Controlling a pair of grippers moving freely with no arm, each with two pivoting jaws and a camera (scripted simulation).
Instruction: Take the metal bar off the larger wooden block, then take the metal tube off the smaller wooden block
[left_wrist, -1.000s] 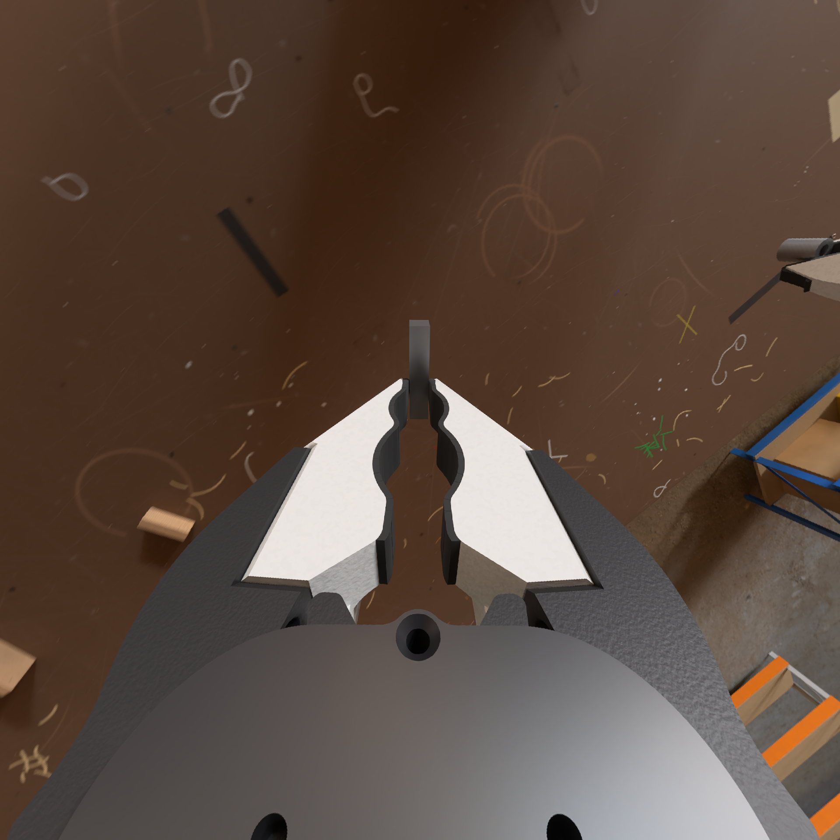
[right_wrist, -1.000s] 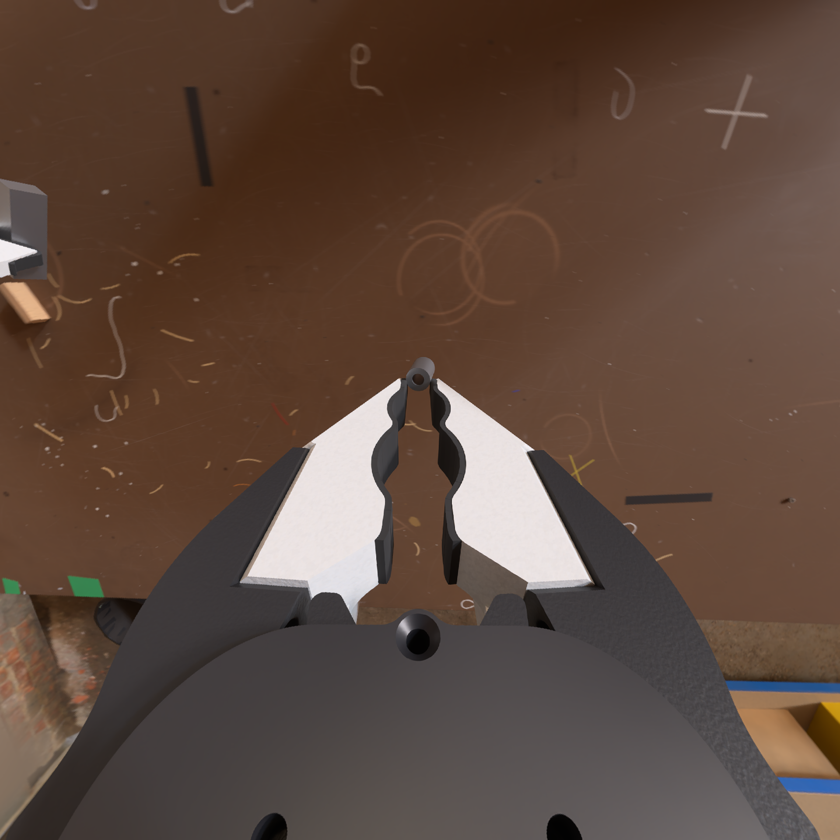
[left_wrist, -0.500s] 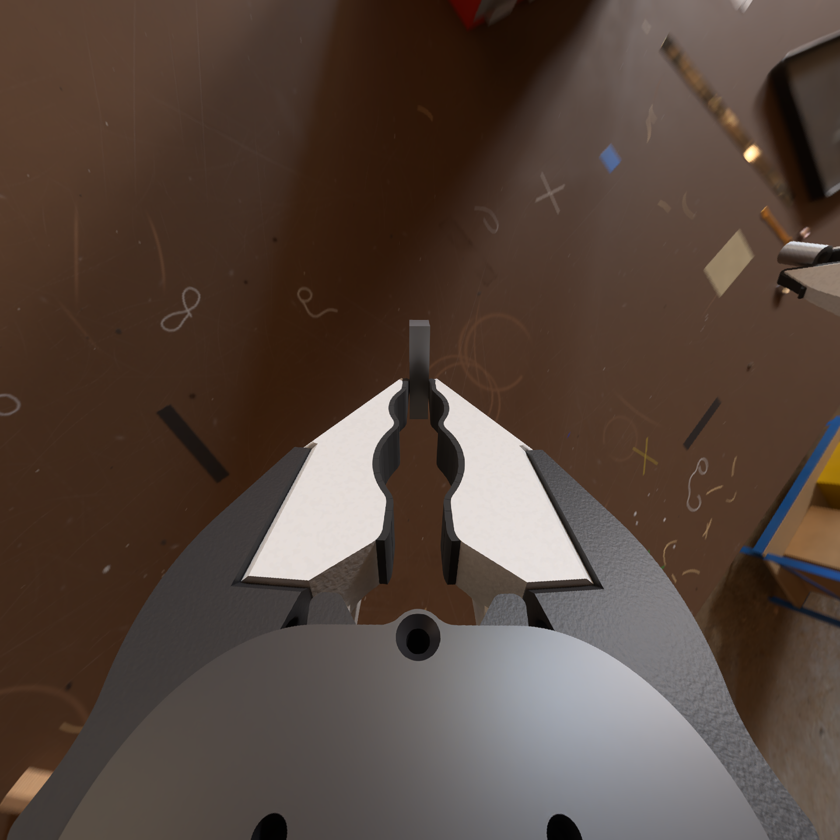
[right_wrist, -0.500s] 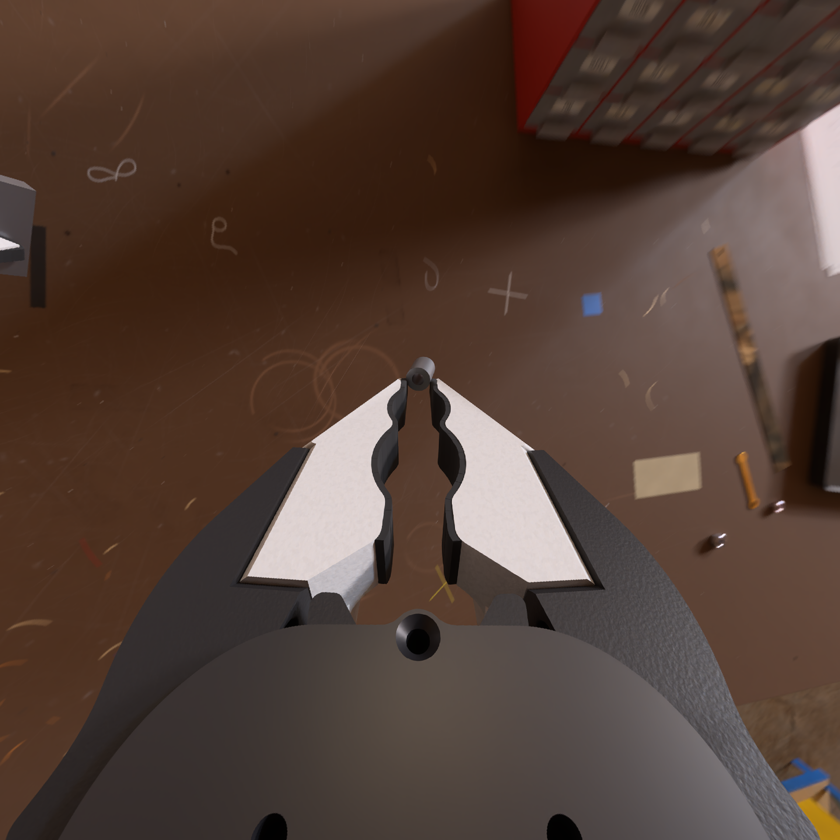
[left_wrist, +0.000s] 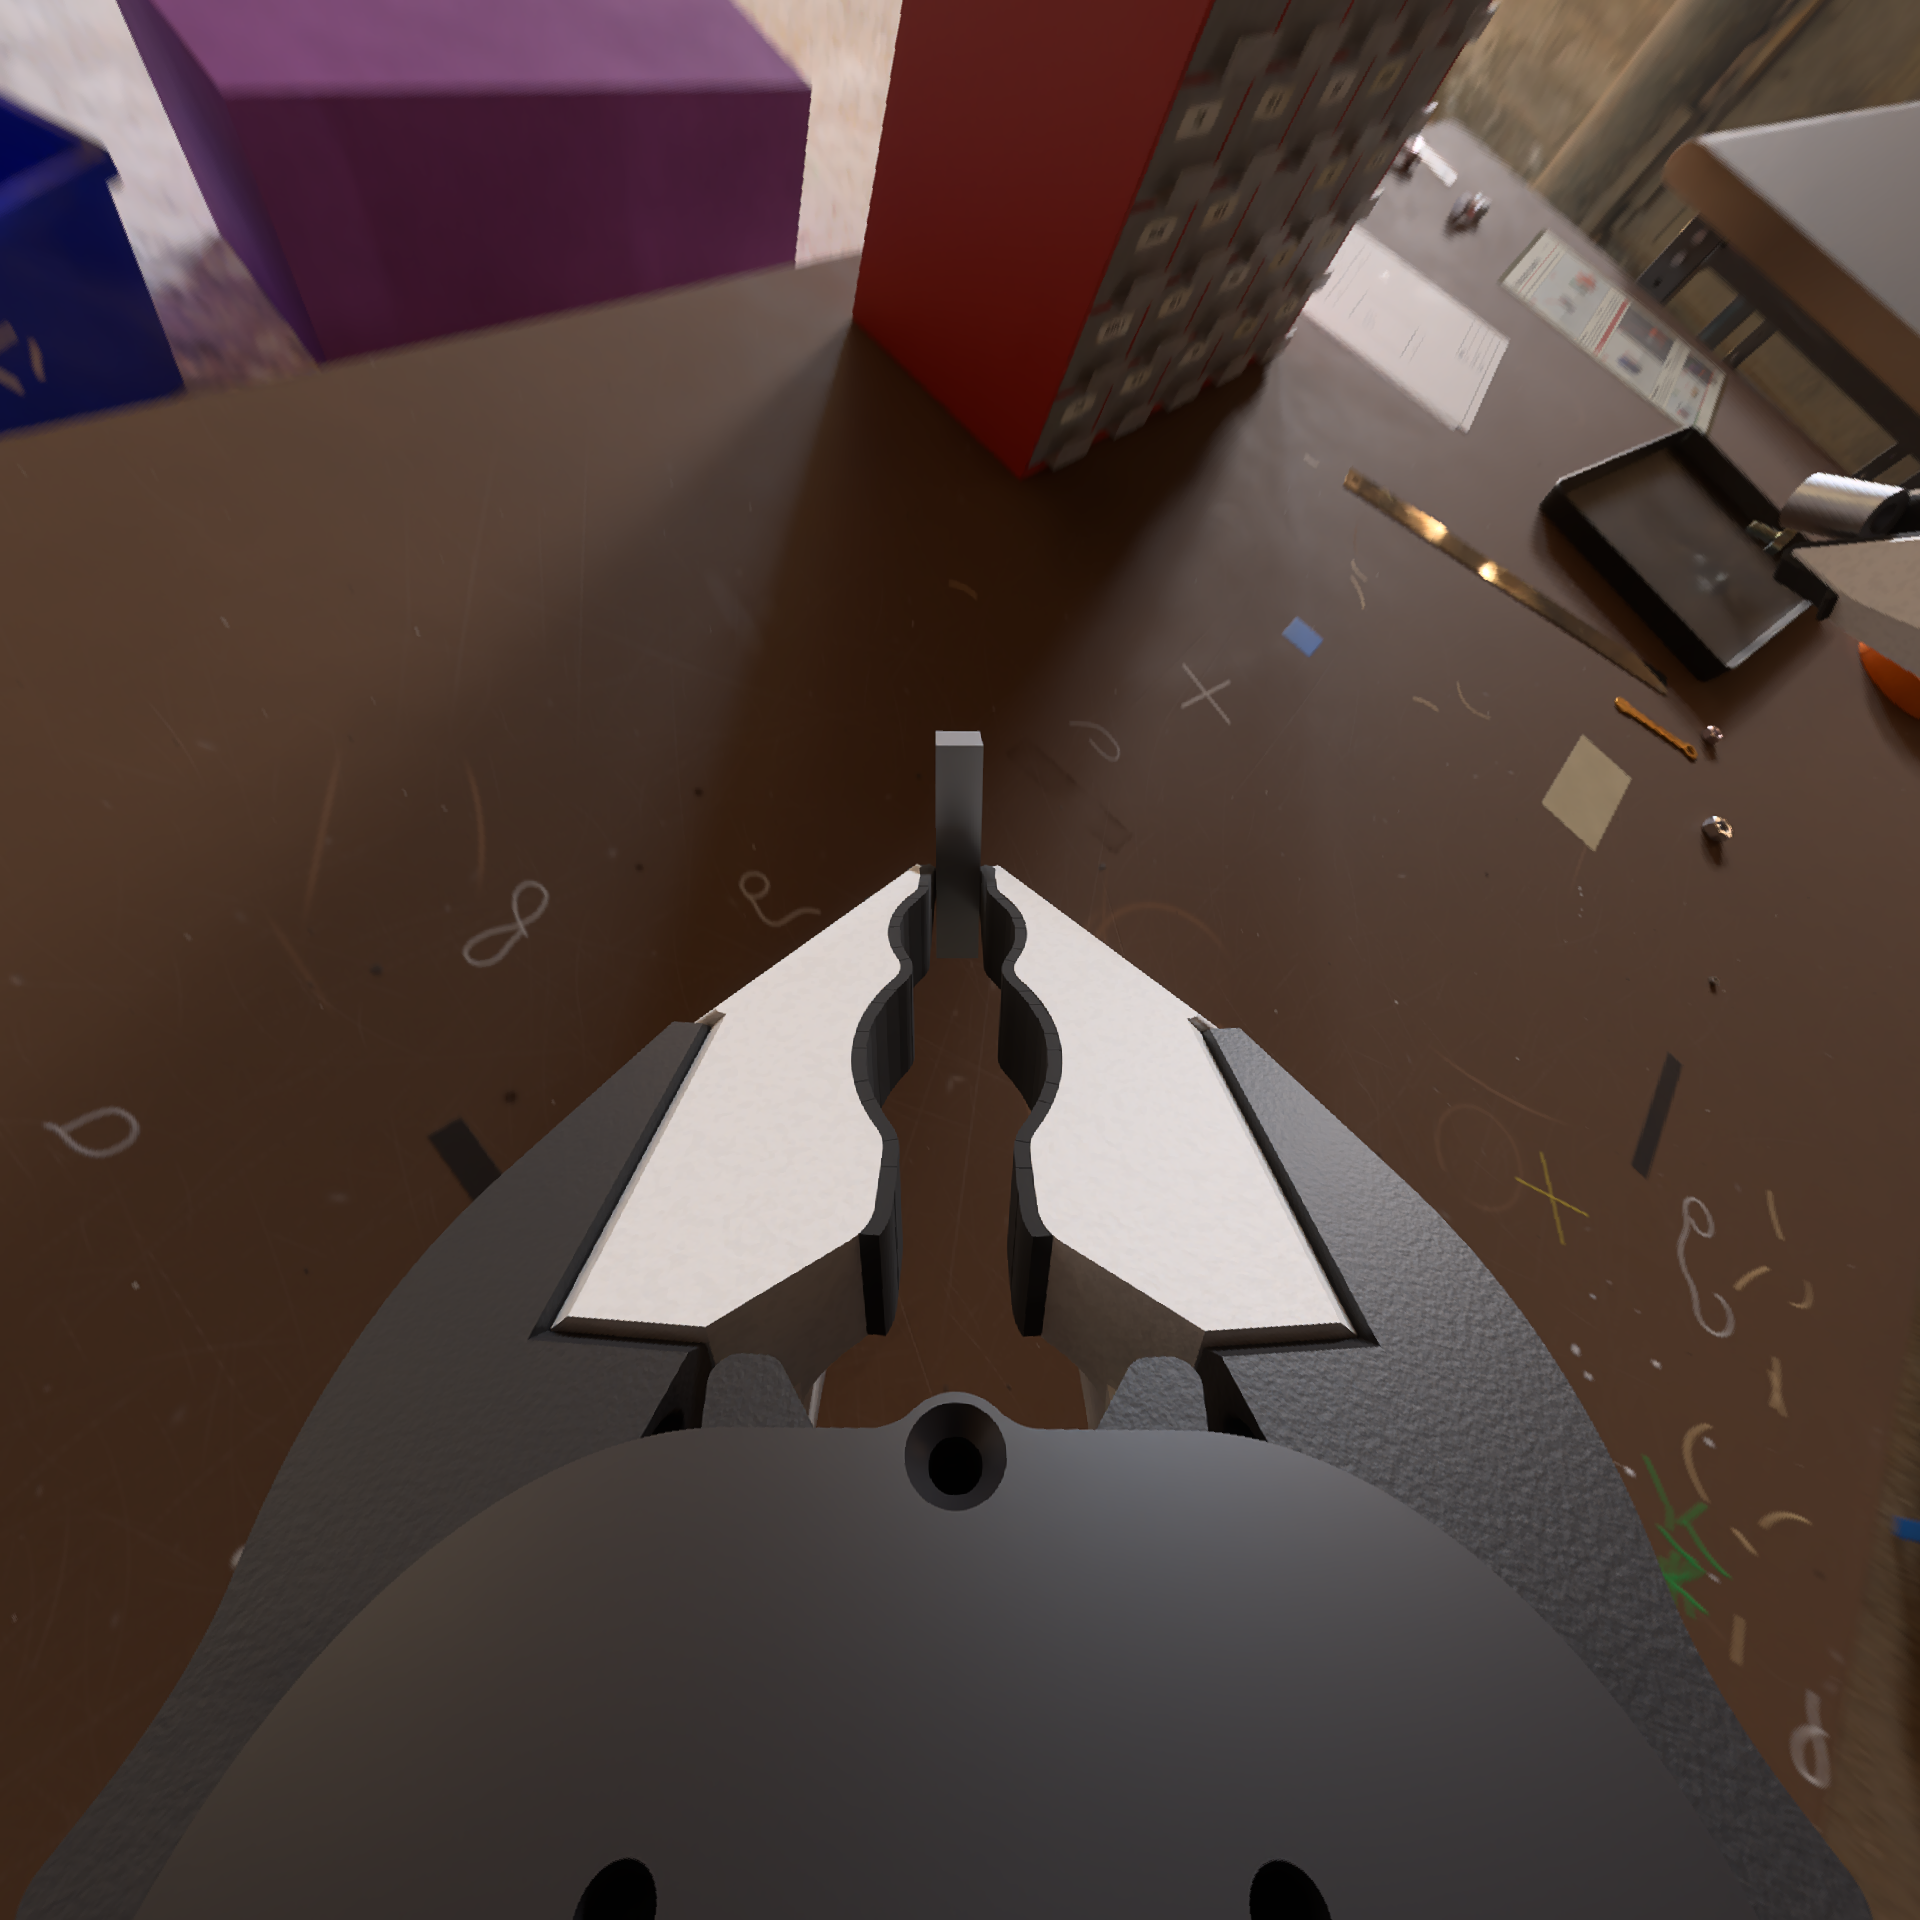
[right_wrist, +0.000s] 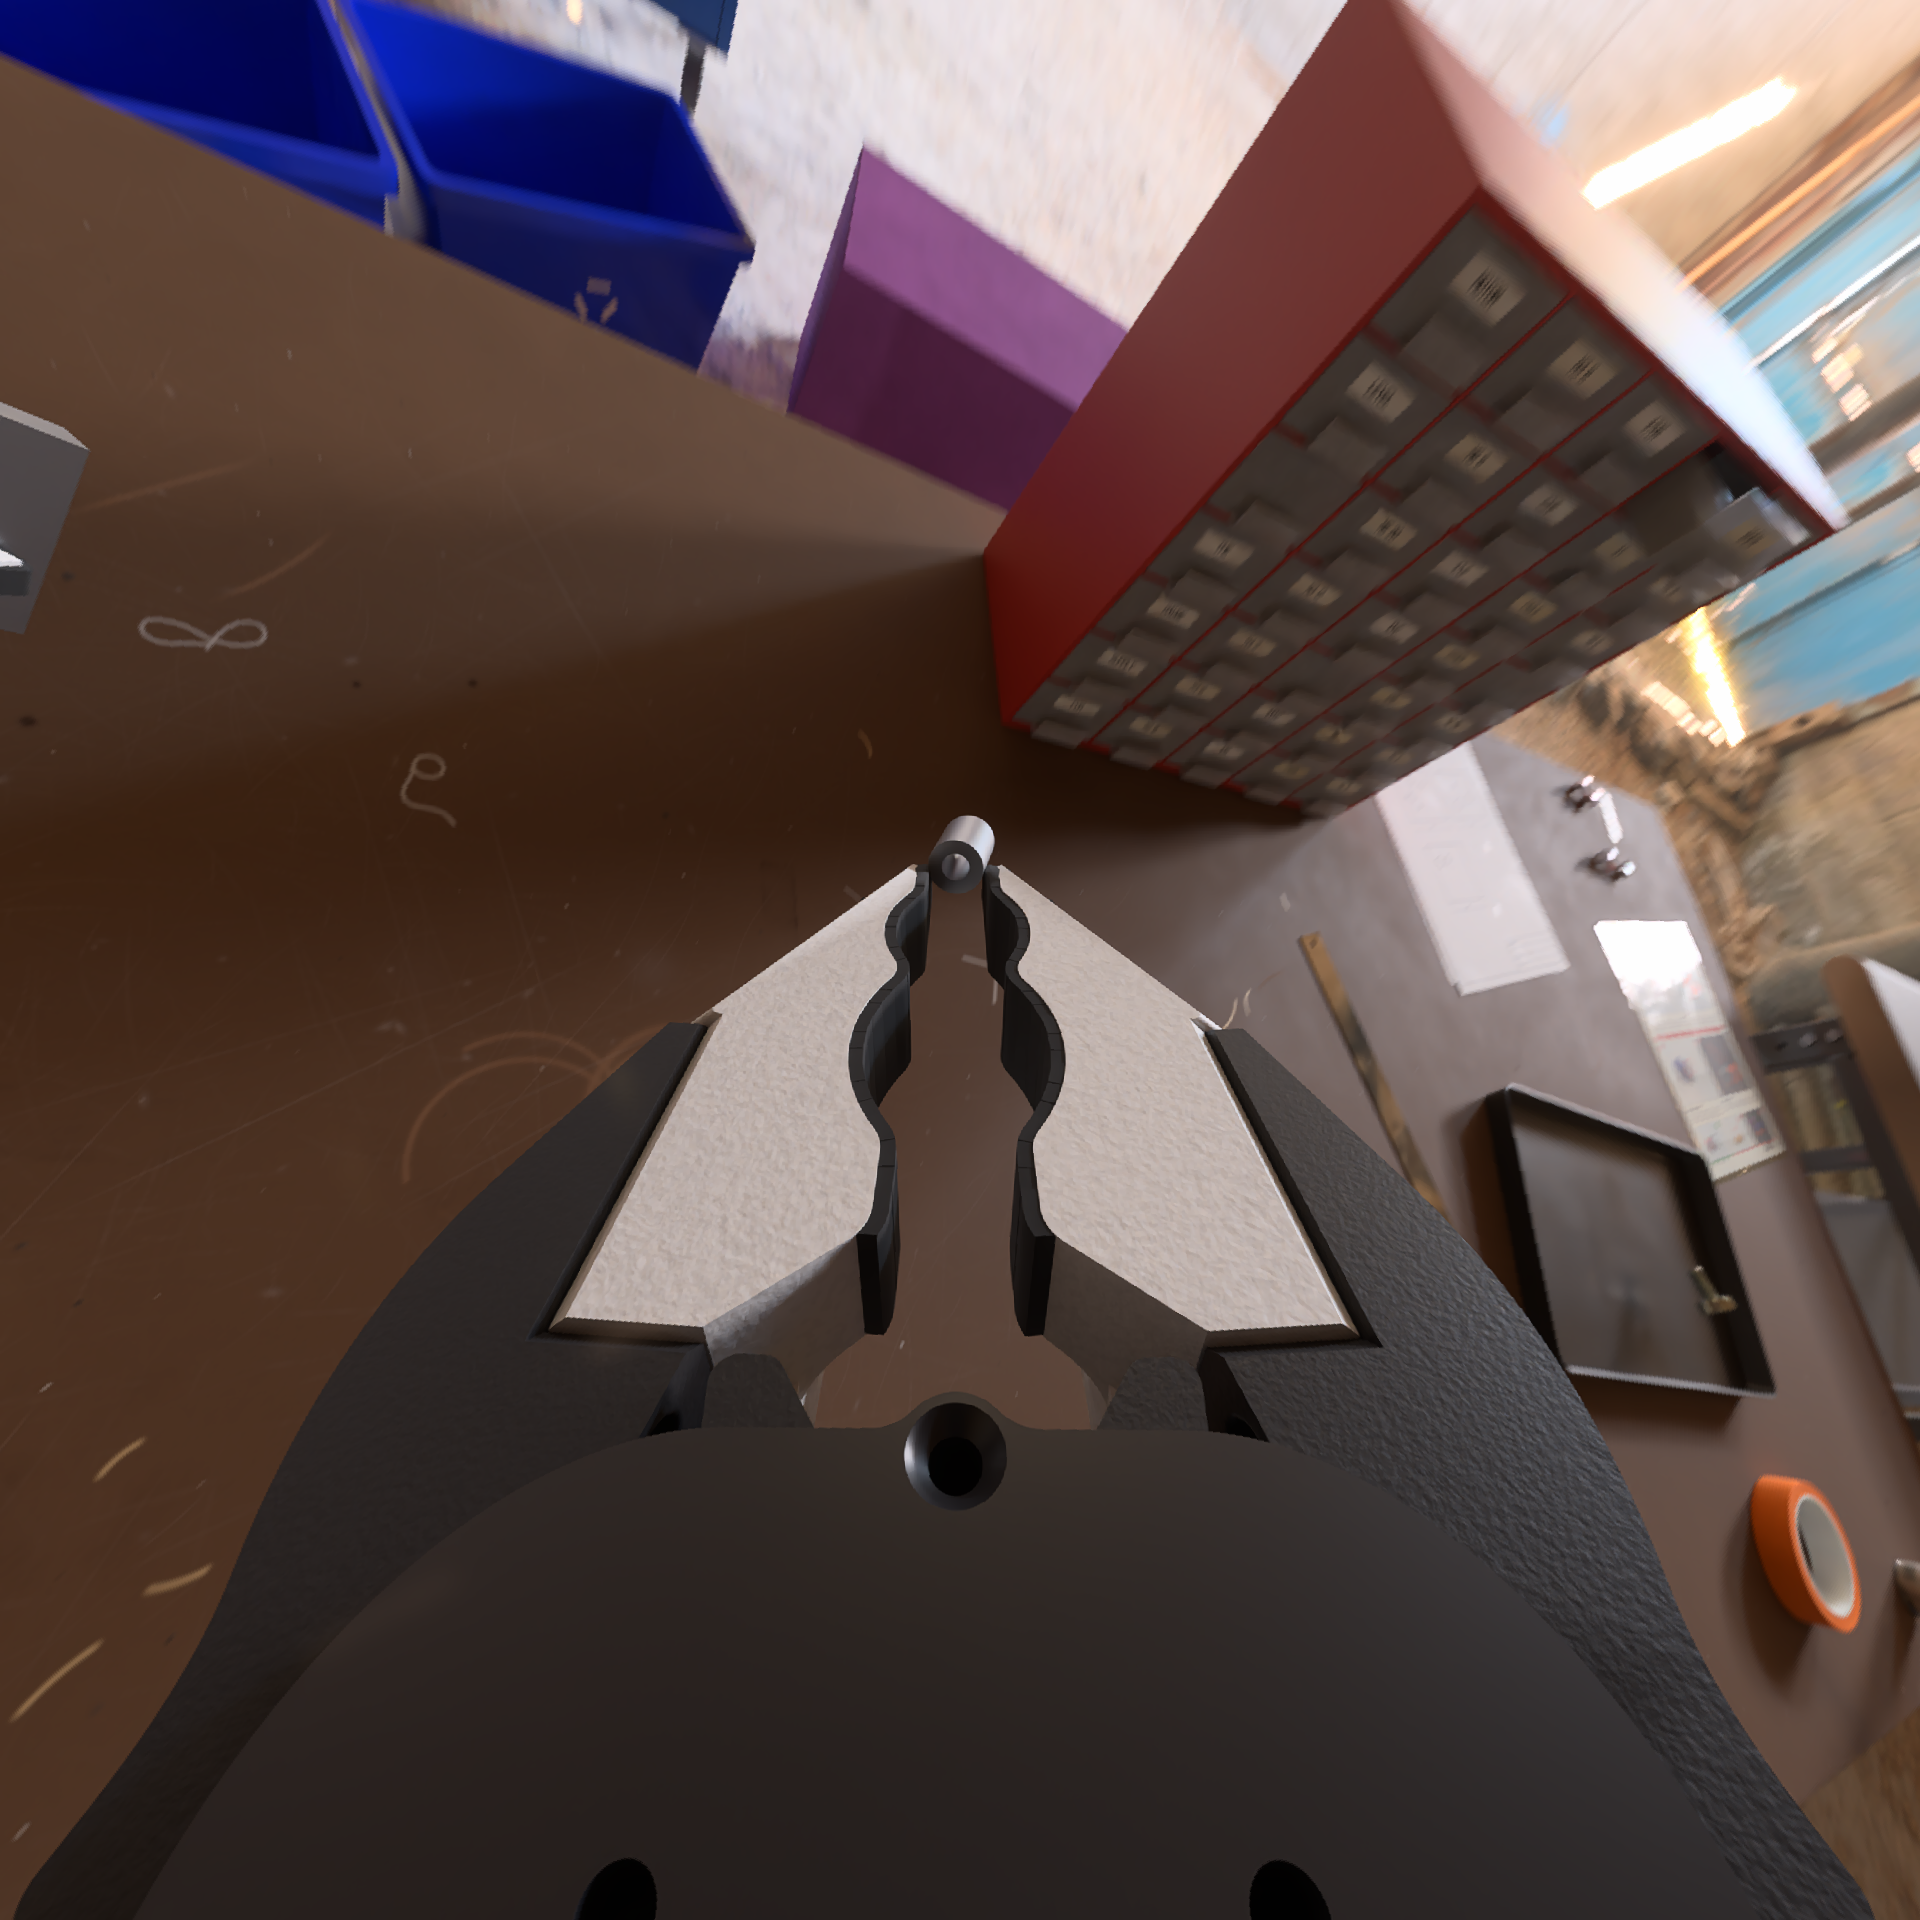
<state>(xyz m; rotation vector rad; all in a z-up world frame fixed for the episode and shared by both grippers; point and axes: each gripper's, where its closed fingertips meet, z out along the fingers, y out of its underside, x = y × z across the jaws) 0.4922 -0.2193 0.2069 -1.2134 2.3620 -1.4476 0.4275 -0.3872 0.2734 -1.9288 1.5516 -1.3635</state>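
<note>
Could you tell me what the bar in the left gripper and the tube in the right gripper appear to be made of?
The metal bar, clamped in the left gripper, looks like dull grey metal: flat faces, square edges, matte. The metal tube, in the right gripper, looks like brighter metal, probably steel or aluminium: a silvery sheen and a hollow bore.

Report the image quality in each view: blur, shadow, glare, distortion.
Left wrist view: the metal bar in the left gripper is sharp, the red drawer cabinet throws a dark shadow over the table, and the purple box bends near the edge. Right wrist view: the metal tube in the right gripper is crisp; the far upper-right background is smeared, with bright glare.
</note>
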